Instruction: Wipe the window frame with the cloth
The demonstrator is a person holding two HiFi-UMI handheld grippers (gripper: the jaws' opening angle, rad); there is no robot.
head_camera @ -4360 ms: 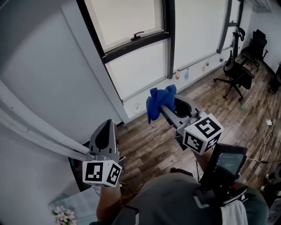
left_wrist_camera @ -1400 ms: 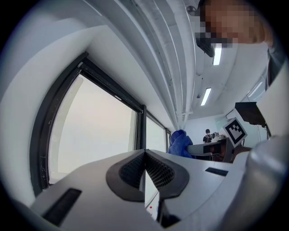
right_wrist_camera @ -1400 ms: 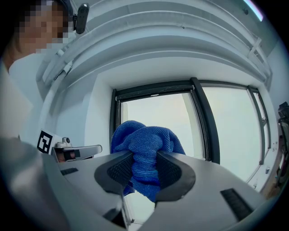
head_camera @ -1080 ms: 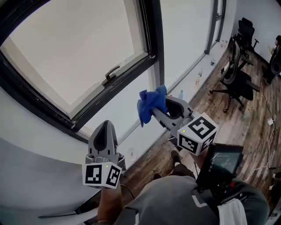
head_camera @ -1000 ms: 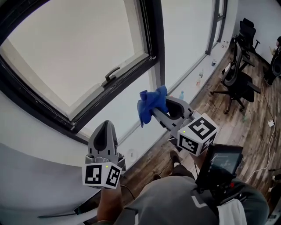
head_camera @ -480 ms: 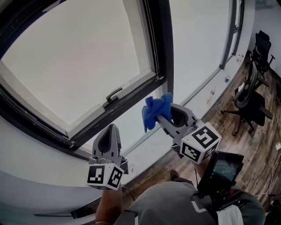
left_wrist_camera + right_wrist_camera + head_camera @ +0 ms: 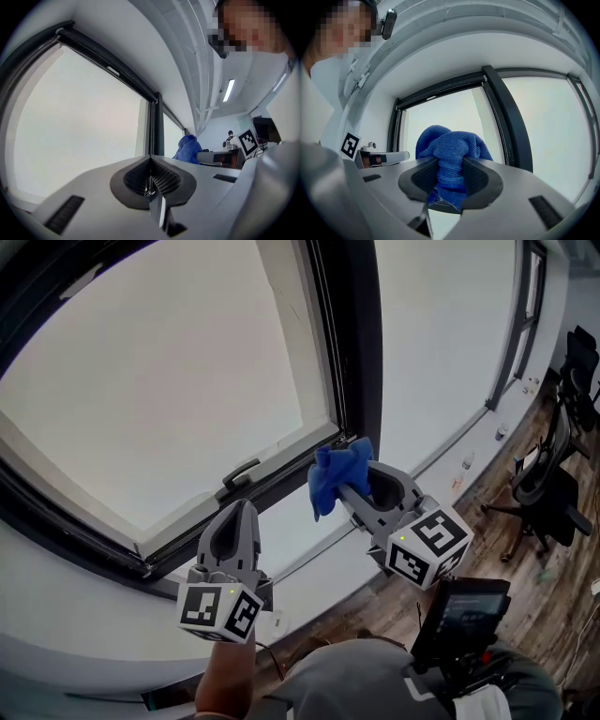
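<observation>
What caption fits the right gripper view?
Right gripper shut on a bunched blue cloth, held up before the dark window frame.

- Daylight floods in through the big milky-white window pane (image 7: 187,381): flat, washed out, no detail behind it.
- The dark metal window frame (image 7: 361,334) reads almost black against that glow.
- In the head view the room side is dim, the brown wooden floor (image 7: 553,606) is muted, and straight lines bow toward the edges.
- Both gripper views are round fisheye with black corners and a soft close foreground.
- The blue terry cloth (image 7: 450,150) is crisp, weave showing, backlit.
- A white ceiling strip light (image 7: 228,90) glares in the left gripper view.
</observation>
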